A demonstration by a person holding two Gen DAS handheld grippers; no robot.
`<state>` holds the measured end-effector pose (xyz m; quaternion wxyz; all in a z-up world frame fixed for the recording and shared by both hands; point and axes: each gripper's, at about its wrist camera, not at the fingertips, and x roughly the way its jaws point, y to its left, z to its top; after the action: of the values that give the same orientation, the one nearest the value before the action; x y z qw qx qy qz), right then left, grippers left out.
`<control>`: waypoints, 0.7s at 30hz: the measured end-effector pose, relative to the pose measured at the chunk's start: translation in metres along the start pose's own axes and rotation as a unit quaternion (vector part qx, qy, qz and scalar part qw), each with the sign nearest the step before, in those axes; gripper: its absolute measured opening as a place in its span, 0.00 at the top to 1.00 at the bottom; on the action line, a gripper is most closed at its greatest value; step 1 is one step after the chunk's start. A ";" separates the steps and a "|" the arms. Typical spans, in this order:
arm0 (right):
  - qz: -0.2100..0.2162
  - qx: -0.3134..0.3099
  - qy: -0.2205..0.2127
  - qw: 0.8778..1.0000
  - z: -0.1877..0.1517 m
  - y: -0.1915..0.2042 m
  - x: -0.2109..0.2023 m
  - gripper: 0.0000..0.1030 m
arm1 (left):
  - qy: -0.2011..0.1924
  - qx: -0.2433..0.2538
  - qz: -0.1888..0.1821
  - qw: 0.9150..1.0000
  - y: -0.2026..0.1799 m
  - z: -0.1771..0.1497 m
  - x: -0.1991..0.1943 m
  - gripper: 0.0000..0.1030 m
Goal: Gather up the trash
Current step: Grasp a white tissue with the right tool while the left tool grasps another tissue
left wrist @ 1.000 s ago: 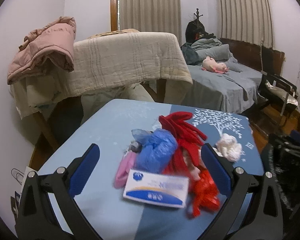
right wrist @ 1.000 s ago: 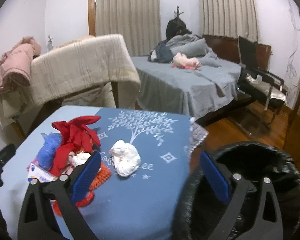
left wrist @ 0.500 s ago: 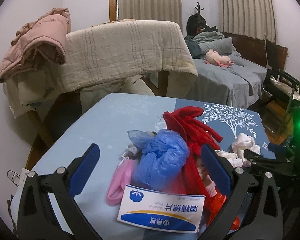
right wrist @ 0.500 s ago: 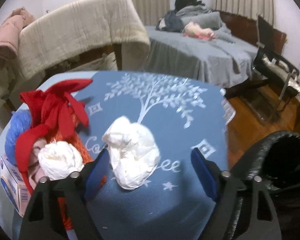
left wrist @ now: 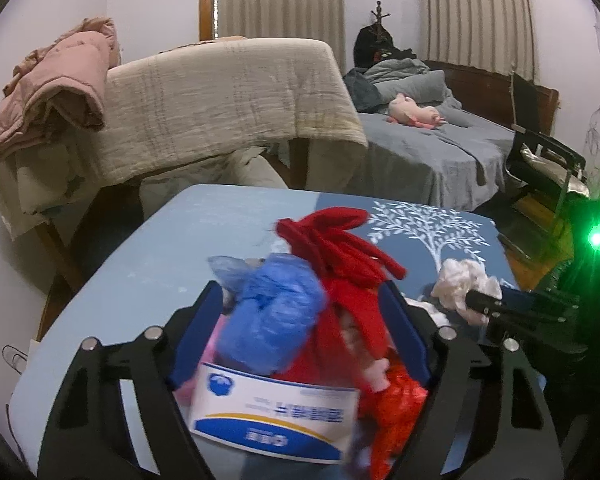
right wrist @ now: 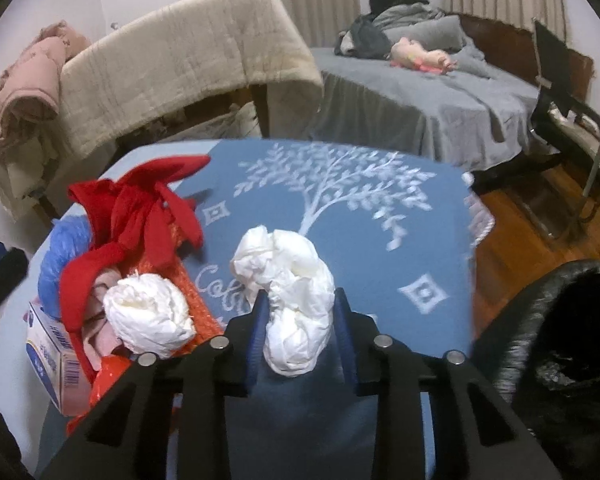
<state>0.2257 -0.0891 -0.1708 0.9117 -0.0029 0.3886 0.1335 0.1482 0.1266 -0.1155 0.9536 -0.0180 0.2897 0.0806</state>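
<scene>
Both grippers have come down onto the trash since a second ago, when they hung back with jaws wide. Largest first: the table point(right wrist: 380, 216), under a blue cloth with a white tree print, carries everything, and a black bin point(right wrist: 560, 340) stands off its right edge. On the cloth's left side sits the pile point(left wrist: 320, 312), red cloth strips over a blue plastic bag, with a white-and-blue box point(left wrist: 276, 420) at its near edge and something pink beneath (too blurred to name). The left gripper point(left wrist: 300, 332) straddles this pile, its jaws closing with the bag and red strips between them; the pads look to be just meeting the sides, though blur makes that uncertain. A second, smaller tissue ball point(right wrist: 150, 316) rests against the pile's right side. The tissue wad point(right wrist: 290, 292) lies on the cloth just right of the pile, and the right gripper point(right wrist: 300, 328) has its jaws closing on it, blue pads pressing into the lower half and pinching it narrow.
</scene>
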 end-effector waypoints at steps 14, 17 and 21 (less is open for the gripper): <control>-0.030 0.027 -0.028 0.999 -0.002 -0.042 -0.043 0.69 | 0.013 0.047 -0.056 0.997 -0.062 -0.010 0.018 0.50; -0.028 0.032 -0.028 0.999 -0.003 -0.048 -0.045 0.69 | 0.028 0.052 -0.056 0.997 -0.070 -0.015 0.030 0.50; -0.027 0.039 -0.023 0.999 -0.007 -0.052 -0.043 0.69 | 0.038 0.073 -0.050 0.995 -0.079 -0.020 0.042 0.50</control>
<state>0.2051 -0.1506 -0.1504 0.9232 0.0252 0.3718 0.0941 0.1842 0.0532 -0.1564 0.9435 0.0341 0.3296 0.0106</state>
